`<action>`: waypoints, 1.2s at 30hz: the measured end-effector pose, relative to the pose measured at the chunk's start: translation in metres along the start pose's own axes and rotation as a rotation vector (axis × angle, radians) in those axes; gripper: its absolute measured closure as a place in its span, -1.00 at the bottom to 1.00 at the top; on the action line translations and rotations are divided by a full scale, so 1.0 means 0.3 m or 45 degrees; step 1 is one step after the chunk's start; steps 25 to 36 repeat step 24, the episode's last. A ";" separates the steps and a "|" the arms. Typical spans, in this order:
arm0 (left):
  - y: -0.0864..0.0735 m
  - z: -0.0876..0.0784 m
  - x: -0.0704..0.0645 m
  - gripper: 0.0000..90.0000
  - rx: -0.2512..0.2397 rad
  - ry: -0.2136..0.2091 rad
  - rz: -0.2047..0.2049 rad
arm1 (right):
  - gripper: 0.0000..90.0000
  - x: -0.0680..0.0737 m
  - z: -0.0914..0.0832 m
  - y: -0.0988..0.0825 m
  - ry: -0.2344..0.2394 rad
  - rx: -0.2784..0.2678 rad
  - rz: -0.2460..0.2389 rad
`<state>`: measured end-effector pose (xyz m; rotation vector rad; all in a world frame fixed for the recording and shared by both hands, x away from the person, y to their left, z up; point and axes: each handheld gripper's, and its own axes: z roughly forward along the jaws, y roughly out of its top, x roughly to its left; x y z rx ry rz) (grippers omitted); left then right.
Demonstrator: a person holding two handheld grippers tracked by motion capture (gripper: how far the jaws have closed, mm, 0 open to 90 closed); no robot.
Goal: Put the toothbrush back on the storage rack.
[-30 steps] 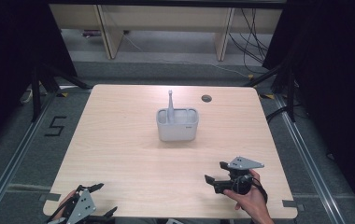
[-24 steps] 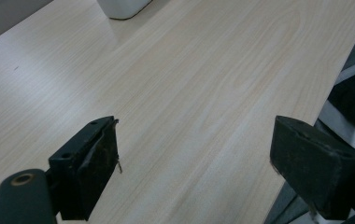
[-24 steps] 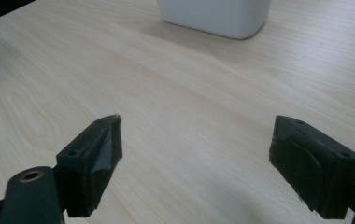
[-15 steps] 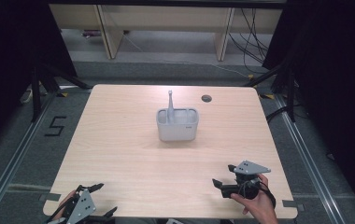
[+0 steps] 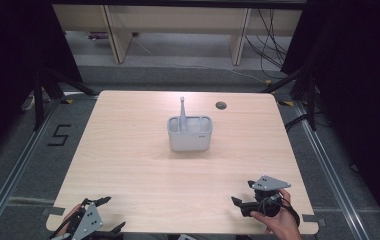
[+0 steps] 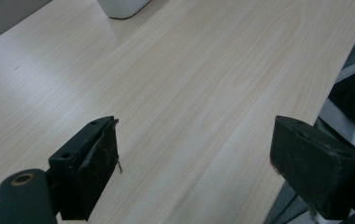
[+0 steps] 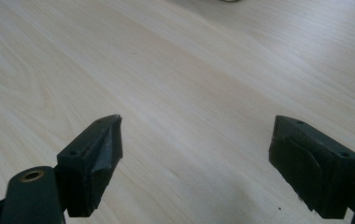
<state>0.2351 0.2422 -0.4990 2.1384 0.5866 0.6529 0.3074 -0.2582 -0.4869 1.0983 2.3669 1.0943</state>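
High view: a painted "5" (image 5: pixel 59 135) marks the floor left of the pale wood-grain table (image 5: pixel 128 150). A grey rounded-rectangle holder (image 5: pixel 190 134) sits mid-table, a slim grey stick (image 5: pixel 182 111) upright inside. Both grippers rest at the near edge, well apart from it: left gripper (image 5: pixel 112 215) spread, right gripper (image 5: pixel 243 195) spread, tilted leftward.

Left gripper view: black blocky jaws gape wide over bare wood; holder's base (image 6: pixel 122 7) far off.

Right gripper view: jaws wide apart, nothing between

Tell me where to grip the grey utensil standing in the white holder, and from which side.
Grip the grey utensil on its bare upper shaft, coming down from above. It stands nearly upright at the left end of the white holder, whose walls hide its lower part, so only the top is free.
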 end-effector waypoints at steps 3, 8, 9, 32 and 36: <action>-0.001 0.004 -0.004 -0.67 -0.005 -0.003 -0.005 | -0.60 -0.006 0.000 -0.007 -0.004 0.007 -0.018; 0.001 0.000 0.000 -0.67 0.001 0.005 0.002 | -0.59 -0.005 0.000 -0.018 0.011 0.045 -0.017; 0.000 0.004 -0.004 -0.67 -0.014 0.001 -0.016 | -0.59 -0.003 0.003 -0.022 0.007 0.044 -0.020; -0.002 0.007 -0.007 -0.67 0.001 -0.004 -0.009 | -0.60 -0.013 -0.002 -0.046 0.011 0.052 -0.029; -0.002 0.007 -0.007 -0.67 0.001 -0.004 -0.009 | -0.60 -0.013 -0.002 -0.046 0.011 0.052 -0.029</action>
